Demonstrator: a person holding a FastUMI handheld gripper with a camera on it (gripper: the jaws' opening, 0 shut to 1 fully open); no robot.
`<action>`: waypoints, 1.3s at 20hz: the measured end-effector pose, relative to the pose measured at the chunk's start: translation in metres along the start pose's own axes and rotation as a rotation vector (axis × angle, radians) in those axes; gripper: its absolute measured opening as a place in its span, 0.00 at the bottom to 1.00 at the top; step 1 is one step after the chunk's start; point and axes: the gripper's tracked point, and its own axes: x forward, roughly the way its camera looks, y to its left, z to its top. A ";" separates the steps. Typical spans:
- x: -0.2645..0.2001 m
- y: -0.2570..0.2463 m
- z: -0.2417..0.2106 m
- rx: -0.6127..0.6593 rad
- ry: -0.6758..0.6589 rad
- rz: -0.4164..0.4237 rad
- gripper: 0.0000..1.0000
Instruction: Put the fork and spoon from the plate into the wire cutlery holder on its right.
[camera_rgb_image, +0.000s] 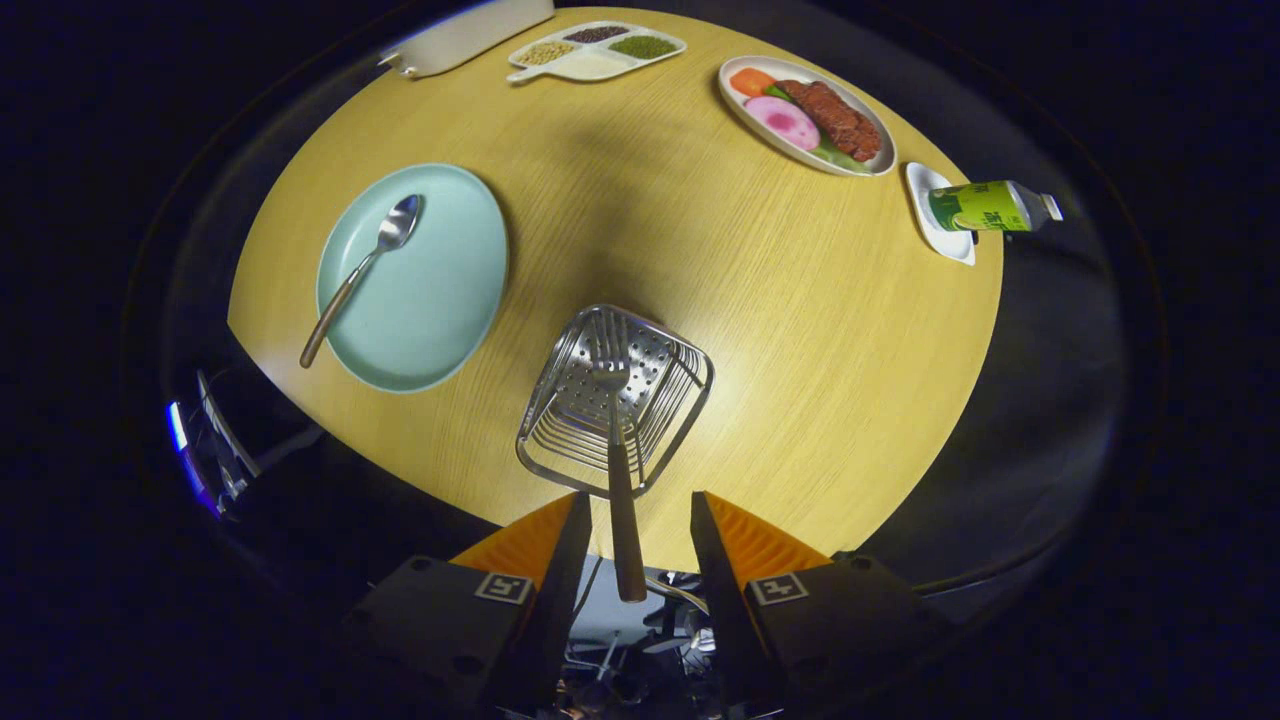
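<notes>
The round wooden tabletop (760, 330) carries everything in sight, lit brightly in the middle and falling into shadow at its rim. On it, beyond the fingers and off to their left, sits the pale green plate (440, 310), with the spoon (362, 268) lying across it, bowl toward the far side and handle end reaching out over the plate's near-left rim. To the right of the plate and just ahead of the fingers stands the wire cutlery holder (650, 400), seen from above so that its perforated floor shows. The fork (615, 450) stands inside it, tines down toward that floor, its handle rising out over the near rim and ending in the gap between the two fingers. The claw (632, 540) is spread wide: the handle stands free in the middle of the gap, and neither finger appears to touch it, with clear space showing on both sides. Across the far side of the tabletop lie an oval white plate of meat and vegetables (808, 115), a divided white dish of beans and grains (596, 50), and a long white tray (470, 35) at the far-left rim. At the right rim a green bottle (985, 206) lies on its side on a small white dish (935, 215).
</notes>
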 end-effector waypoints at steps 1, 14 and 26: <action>-0.005 0.001 0.003 0.021 -0.052 0.005 0.74; -0.080 0.159 0.081 0.182 -0.546 0.265 0.92; 0.027 0.251 0.120 0.303 -0.373 0.348 0.90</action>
